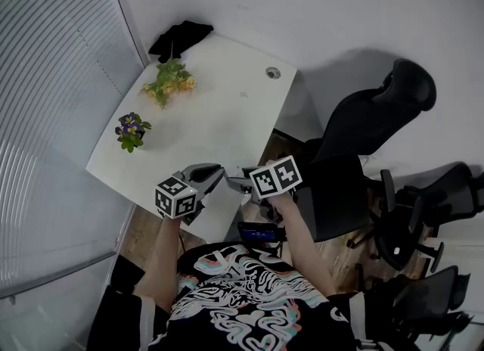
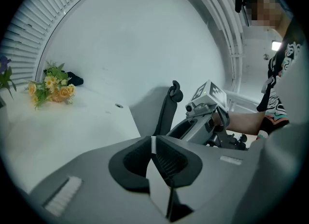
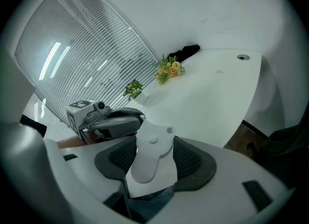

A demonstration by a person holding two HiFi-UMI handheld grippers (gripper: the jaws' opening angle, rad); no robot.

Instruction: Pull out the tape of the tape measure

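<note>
A white tape measure (image 3: 148, 162) sits between the pads of my right gripper (image 3: 150, 143), which is shut on its body. In the left gripper view, my left gripper (image 2: 153, 145) is shut on a thin white strip, the tape's end (image 2: 153, 143). In the head view both grippers meet over the near edge of the white table (image 1: 219, 107). There the left gripper (image 1: 214, 173) is on the left and the right gripper (image 1: 240, 184) on the right, tips close together. How much tape lies between them I cannot see.
Yellow flowers (image 1: 170, 81), a small purple-flowered pot (image 1: 131, 130) and a black item (image 1: 180, 37) lie on the table's far and left side. A cable grommet (image 1: 273, 72) is near the far right corner. Black office chairs (image 1: 370, 130) stand to the right, window blinds to the left.
</note>
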